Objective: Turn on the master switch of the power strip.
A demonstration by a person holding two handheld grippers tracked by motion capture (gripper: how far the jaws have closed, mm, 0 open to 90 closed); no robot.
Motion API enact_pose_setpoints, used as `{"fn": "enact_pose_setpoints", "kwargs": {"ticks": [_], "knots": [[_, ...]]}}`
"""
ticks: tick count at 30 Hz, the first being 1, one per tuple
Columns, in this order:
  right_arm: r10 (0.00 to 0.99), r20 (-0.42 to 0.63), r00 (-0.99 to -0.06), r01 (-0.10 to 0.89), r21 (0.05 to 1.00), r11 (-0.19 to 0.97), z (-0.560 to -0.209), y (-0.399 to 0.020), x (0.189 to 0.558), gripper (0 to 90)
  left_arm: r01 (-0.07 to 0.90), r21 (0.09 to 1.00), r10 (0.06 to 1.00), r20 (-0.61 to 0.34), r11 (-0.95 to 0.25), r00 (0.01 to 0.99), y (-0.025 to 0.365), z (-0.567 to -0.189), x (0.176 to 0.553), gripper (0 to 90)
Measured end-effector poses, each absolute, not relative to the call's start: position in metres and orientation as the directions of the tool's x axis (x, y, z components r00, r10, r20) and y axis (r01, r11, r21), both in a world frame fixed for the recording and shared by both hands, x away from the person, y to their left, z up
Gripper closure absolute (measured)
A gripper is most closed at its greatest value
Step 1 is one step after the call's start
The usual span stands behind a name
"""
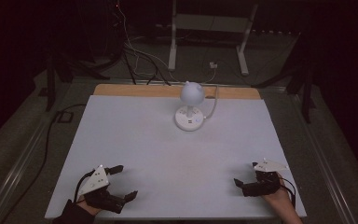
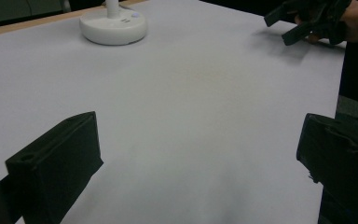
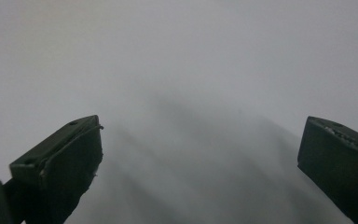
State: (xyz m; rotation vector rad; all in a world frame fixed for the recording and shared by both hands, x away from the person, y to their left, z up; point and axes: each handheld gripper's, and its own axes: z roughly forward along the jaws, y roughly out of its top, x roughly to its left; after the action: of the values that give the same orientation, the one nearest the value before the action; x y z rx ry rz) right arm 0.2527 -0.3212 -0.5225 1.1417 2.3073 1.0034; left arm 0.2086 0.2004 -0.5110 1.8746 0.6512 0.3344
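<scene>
1. High view: you are holding both grippers, left gripper [image 1: 121,183] and right gripper [image 1: 245,175], well short of the lamp [image 1: 190,106], jaws apart.
2. Left gripper view: the lamp's base [image 2: 113,26] is sitting far ahead.
3. Right gripper view: the right gripper [image 3: 200,154] is facing bare table [image 3: 182,60]; reaching fast might tip the lamp.

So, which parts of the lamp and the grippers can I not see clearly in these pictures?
- Lamp: in the left gripper view the top edge cuts off its head; the base and the stem's foot remain.
- Buttons on the base: too small to read in the high view.
- Lamp cord: its far end is lost in the dark floor.
- Right gripper: its own view is blurred grey beyond the jaws.
- Left gripper: the dark hides detail.
</scene>
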Motion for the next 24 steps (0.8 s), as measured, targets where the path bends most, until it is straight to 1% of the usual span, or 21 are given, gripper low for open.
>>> {"fn": "enact_pose_setpoints", "kwargs": {"ticks": [11,15,24], "knots": [[0.814,-0.035,-0.580,0.542,0.729,0.417,-0.521,-0.337,0.235,0.0,0.280,0.919,0.581,-0.071,-0.278,0.811,0.201,-0.511,0.208,0.2],[0.814,-0.053,-0.579,0.542,0.721,0.433,-0.522,-0.339,0.234,0.0,0.280,0.918,0.579,-0.070,-0.281,0.812,0.200,-0.511,0.209,0.2],[0.809,-0.056,-0.585,0.532,0.726,0.435,-0.521,-0.337,0.234,0.0,0.282,0.916,0.580,-0.070,-0.285,0.812,0.200,-0.512,0.209,0.2]]}}
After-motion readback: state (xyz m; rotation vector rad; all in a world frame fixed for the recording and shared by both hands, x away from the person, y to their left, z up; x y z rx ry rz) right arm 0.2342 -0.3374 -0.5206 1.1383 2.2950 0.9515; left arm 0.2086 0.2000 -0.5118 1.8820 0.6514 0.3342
